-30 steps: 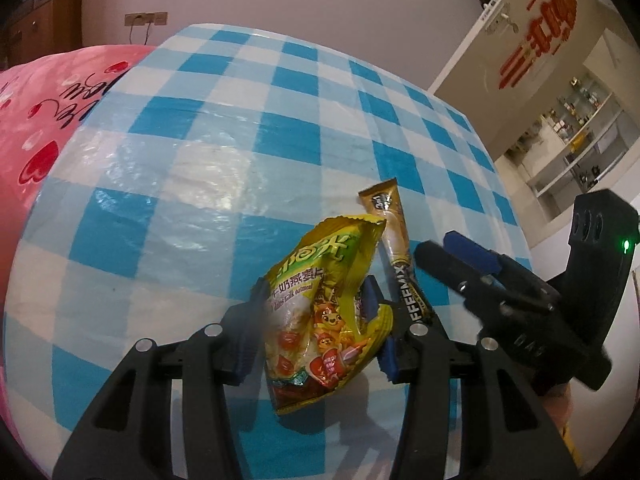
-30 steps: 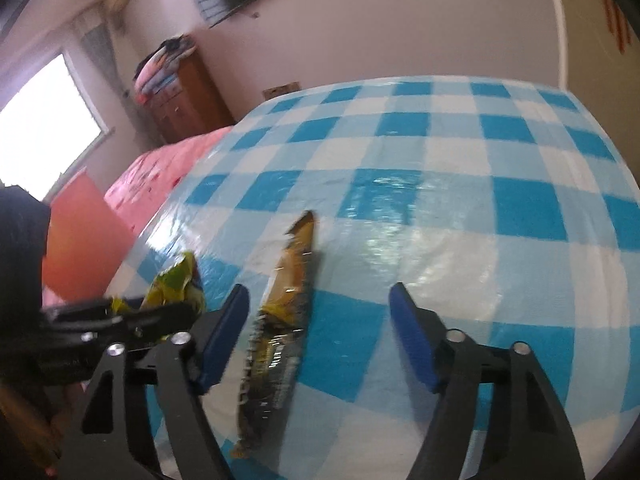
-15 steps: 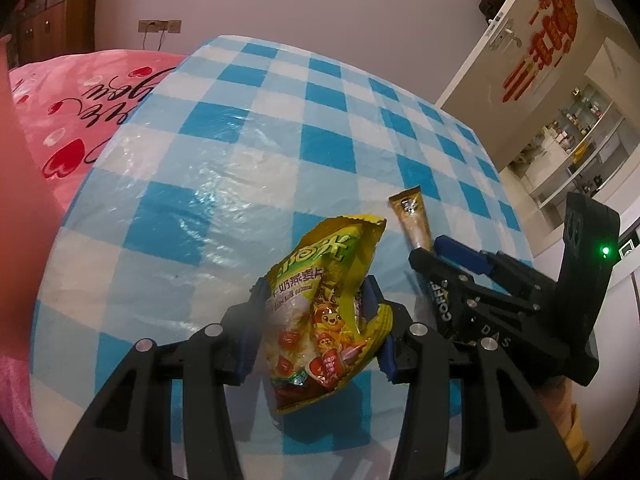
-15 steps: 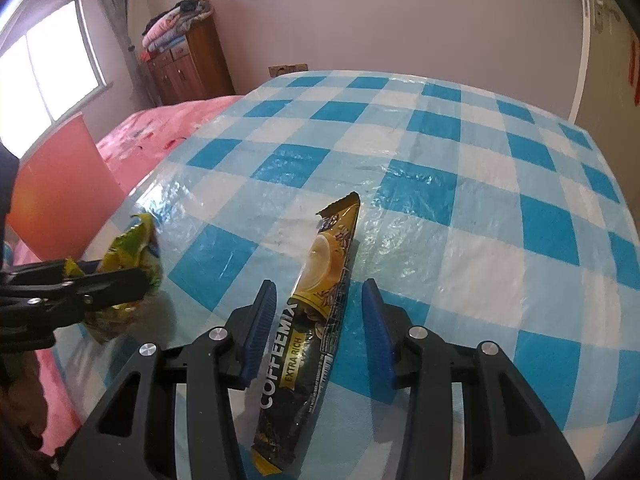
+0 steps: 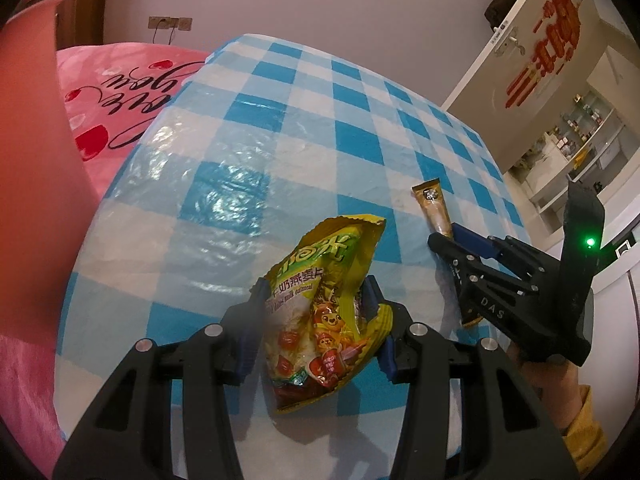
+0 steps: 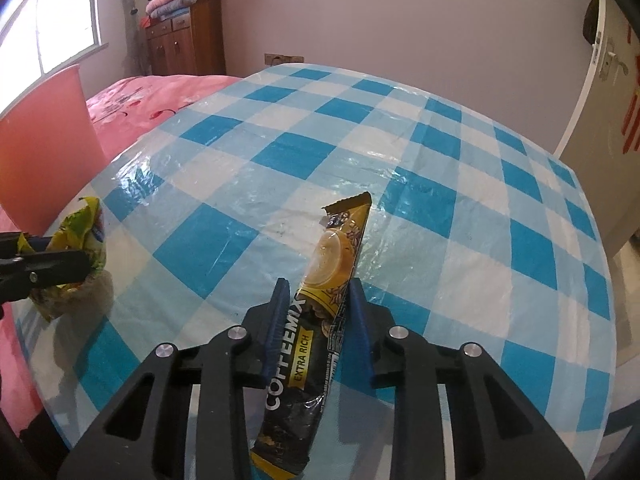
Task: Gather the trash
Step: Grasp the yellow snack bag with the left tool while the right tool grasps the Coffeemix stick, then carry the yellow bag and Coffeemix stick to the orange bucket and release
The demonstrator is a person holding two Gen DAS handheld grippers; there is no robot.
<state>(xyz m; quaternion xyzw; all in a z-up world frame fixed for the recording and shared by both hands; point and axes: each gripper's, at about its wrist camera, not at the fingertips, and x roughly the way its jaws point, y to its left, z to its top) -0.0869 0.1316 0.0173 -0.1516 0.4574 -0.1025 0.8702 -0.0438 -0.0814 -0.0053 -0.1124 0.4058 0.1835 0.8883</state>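
We see a tabletop (image 6: 460,216) covered by a glossy plastic cloth in blue, pale blue and white checks, its film wrinkled and catching glare. On it lies a long gold and black coffee sachet (image 6: 320,304), near the edge closest to us, its torn end pointing away. Whether the yellow oatmeal bag (image 5: 324,312) rests on the cloth or hangs above it we cannot tell

One yellow oatmeal snack bag (image 5: 320,312), one Coffeemix sachet (image 6: 320,304), two claws (image 5: 316,320) (image 6: 316,312), one checked table (image 6: 400,168), one pink bin (image 6: 44,140).
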